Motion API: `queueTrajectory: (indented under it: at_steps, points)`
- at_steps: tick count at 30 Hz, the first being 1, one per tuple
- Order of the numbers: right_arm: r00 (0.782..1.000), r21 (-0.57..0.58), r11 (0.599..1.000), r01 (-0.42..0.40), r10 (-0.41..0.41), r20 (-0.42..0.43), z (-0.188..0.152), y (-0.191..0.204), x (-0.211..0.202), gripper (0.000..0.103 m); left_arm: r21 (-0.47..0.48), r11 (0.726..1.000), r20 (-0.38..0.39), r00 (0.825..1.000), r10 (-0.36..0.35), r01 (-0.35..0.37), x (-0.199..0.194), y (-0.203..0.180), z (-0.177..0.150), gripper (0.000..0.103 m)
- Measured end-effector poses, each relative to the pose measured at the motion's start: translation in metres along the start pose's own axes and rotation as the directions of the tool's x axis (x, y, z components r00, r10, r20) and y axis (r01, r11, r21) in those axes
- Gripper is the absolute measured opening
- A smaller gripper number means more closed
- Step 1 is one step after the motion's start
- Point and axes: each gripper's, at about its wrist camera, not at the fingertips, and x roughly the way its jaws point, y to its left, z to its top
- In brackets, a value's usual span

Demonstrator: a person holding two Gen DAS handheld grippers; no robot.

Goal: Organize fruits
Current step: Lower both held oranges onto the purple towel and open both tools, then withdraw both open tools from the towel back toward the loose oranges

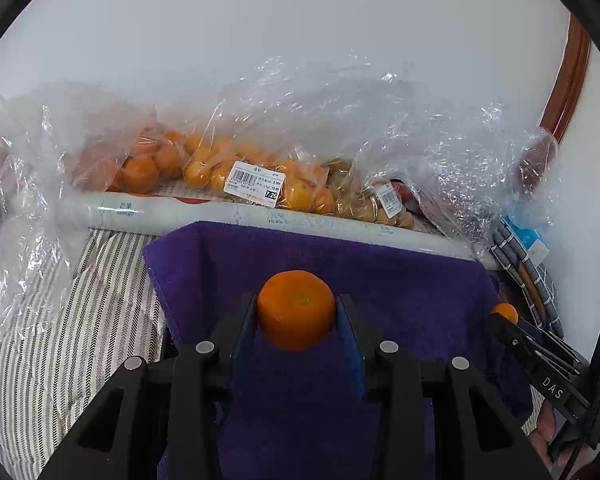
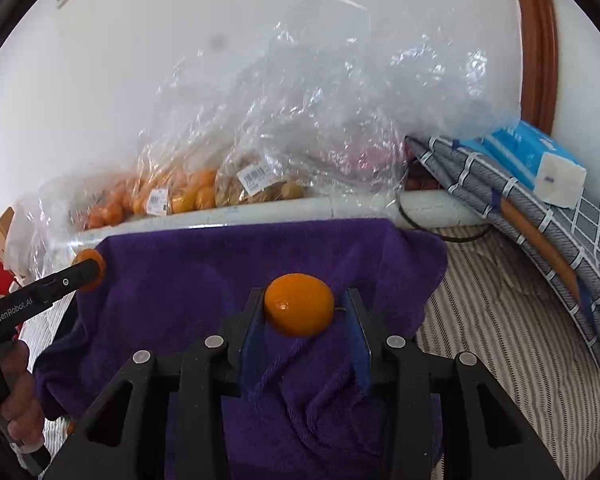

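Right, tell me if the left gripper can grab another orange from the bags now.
Probably not: the left gripper is already shut on an orange above the purple towel, so nothing more fits until it lets go.

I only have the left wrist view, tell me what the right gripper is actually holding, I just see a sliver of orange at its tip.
Observer: The right gripper is shut on a whole mandarin, held above the purple towel.
Operator: Anything to the right of that towel I can't see properly?
Observer: A blue tissue pack lies on top of grey checked cloths leaning against the wall.
Operator: And who is holding my left gripper?
Observer: A bare hand grips its black handle; the left gripper shows at the left edge of the right wrist view, with its own mandarin at the tip.
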Motion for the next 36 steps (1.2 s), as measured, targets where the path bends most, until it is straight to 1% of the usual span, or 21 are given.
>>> queueTrajectory:
  at_steps: [4,8,10,16,21,27,28,30,32,33,35,36]
  points:
    - [0.999,-0.029,0.999,0.016,-0.016,-0.029,-0.006,0.003,0.008,0.039,0.003,0.999,-0.037,0.999,0.034,-0.034,0.013,0.003,-0.004,0.038]
    - [0.999,-0.039,0.999,0.014,-0.016,-0.052,-0.008,0.005,0.013,0.039,-0.006,0.999,-0.089,0.995,0.046,-0.047,0.025,0.005,-0.009,0.038]
    - [0.998,-0.042,0.999,0.011,-0.013,-0.059,-0.009,0.005,0.014,0.039,-0.003,0.999,-0.104,0.994,0.04,-0.041,0.027,0.004,-0.01,0.038]
    - [0.996,-0.051,0.998,0.023,-0.027,-0.083,-0.013,0.005,0.023,0.039,0.013,0.998,-0.111,0.992,0.064,-0.063,0.032,-0.001,-0.013,0.038]
    - [0.994,-0.055,0.998,0.023,-0.029,-0.11,-0.015,0.008,0.031,0.039,0.019,0.998,-0.116,0.991,0.065,-0.063,0.033,-0.003,-0.014,0.038]
    - [0.994,-0.079,0.996,0.038,-0.046,-0.103,-0.018,0.014,0.031,0.04,0.017,0.998,-0.122,0.99,0.067,-0.066,0.033,-0.003,-0.014,0.038]
    - [0.994,-0.079,0.996,0.036,-0.044,-0.105,-0.018,0.014,0.031,0.041,0.015,0.998,-0.123,0.99,0.066,-0.064,0.033,-0.003,-0.014,0.038]
    - [0.994,-0.074,0.997,0.035,-0.042,-0.097,-0.018,0.014,0.029,0.049,0.005,0.998,-0.128,0.99,0.059,-0.059,0.032,-0.002,-0.014,0.038]
    - [0.997,-0.072,0.997,0.034,-0.039,-0.073,-0.019,0.014,0.023,0.063,-0.004,0.999,-0.132,0.99,0.051,-0.052,0.032,-0.001,-0.013,0.039]
    - [0.997,-0.075,0.997,0.035,-0.04,-0.062,-0.019,0.015,0.02,0.065,-0.007,0.999,-0.131,0.99,0.045,-0.047,0.031,-0.001,-0.013,0.04]
    - [0.998,-0.08,0.996,0.035,-0.039,-0.042,-0.019,0.015,0.015,0.07,-0.005,0.999,-0.119,0.992,0.043,-0.044,0.028,-0.002,-0.012,0.051]
    - [0.999,-0.08,0.996,0.035,-0.037,-0.029,-0.02,0.015,0.011,0.07,0.0,0.999,-0.109,0.993,0.047,-0.048,0.026,-0.003,-0.012,0.052]
